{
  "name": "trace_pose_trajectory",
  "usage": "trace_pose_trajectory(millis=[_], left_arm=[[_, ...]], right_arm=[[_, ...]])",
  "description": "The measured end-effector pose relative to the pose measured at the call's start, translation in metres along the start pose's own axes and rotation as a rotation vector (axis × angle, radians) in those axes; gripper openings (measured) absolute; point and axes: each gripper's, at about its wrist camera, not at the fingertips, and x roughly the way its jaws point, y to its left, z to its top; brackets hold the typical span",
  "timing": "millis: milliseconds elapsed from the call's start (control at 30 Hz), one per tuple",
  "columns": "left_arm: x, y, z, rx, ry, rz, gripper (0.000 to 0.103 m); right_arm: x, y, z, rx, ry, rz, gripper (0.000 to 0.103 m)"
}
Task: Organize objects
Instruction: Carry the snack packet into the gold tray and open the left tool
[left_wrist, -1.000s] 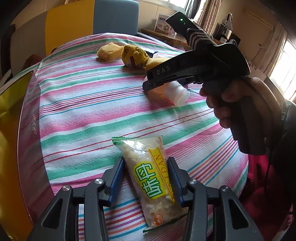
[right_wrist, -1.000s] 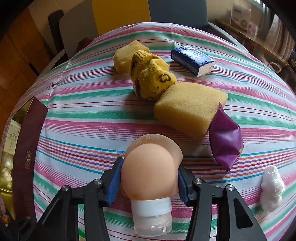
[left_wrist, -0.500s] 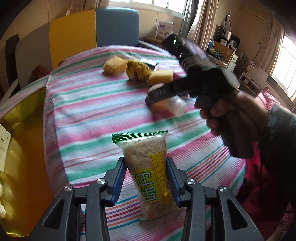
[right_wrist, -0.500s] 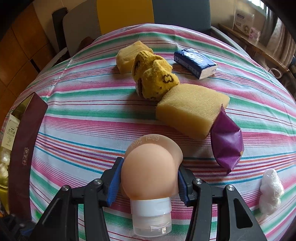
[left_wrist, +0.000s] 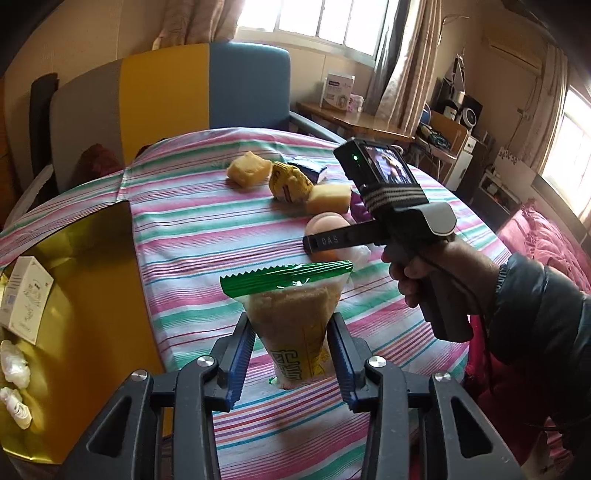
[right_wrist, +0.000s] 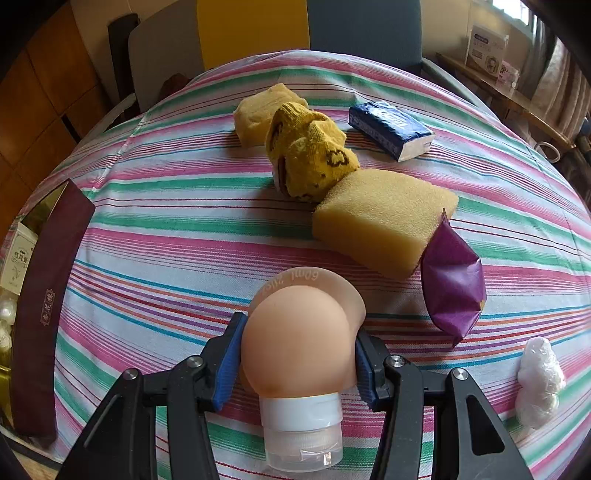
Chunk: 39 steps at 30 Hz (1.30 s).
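Observation:
A clear snack packet with a green seal and yellow label stands upright between the blue pads of my left gripper. Its jaws are closing on the packet, which hangs clear of the striped tablecloth. My right gripper is shut on a peach squeeze bottle with a clear cap, the cap end toward the camera, low over the cloth. In the left wrist view a hand holds that right gripper to the right, beyond the packet, with the peach squeeze bottle in it.
An open gold box at the table's left edge holds a white carton and white wrapped pieces. Further back lie two yellow sponges, a yellow sock, a blue tissue pack, a purple packet and a white wrapped piece.
My left gripper has risen with the snack packet, which went from lying flat on the cloth to hanging upright between narrower jaws. The right gripper and bottle have stayed put.

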Motion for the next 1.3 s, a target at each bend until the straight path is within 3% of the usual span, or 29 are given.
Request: trace_pose_trajectory(millis=[267, 433, 467, 500, 667, 800, 1100, 1300], left_arm=[[-0.022, 0.025, 0.005, -0.061, -0.033, 0.015, 0.040], [-0.052, 0.075, 0.004, -0.172, -0.079, 0.074, 0.039], [-0.056, 0.085, 0.002, -0.193, -0.081, 0.089, 0.036], [-0.062, 0.100, -0.001, -0.215, -0.083, 0.152, 0.034], [-0.080, 0.159, -0.022, -0.329, -0.078, 0.241, 0.024], [-0.090, 0.196, -0.044, -0.412, -0.061, 0.332, 0.023], [-0.096, 0.228, -0.073, -0.508, -0.022, 0.446, 0.023], [-0.108, 0.234, -0.081, -0.526, -0.034, 0.487, 0.029]], right_arm=[[0.000, 0.002, 0.000, -0.008, -0.004, -0.008, 0.053], [0.000, 0.004, 0.001, -0.010, -0.004, -0.012, 0.053], [0.000, 0.003, 0.001, -0.012, -0.005, -0.013, 0.053], [0.001, 0.004, 0.001, -0.012, -0.005, -0.014, 0.053], [0.001, 0.006, 0.001, -0.016, -0.007, -0.021, 0.053], [0.003, 0.009, 0.002, -0.017, -0.010, -0.028, 0.053], [0.004, 0.011, 0.002, -0.019, -0.011, -0.035, 0.053], [0.002, 0.012, 0.002, -0.021, -0.006, -0.042, 0.053]])
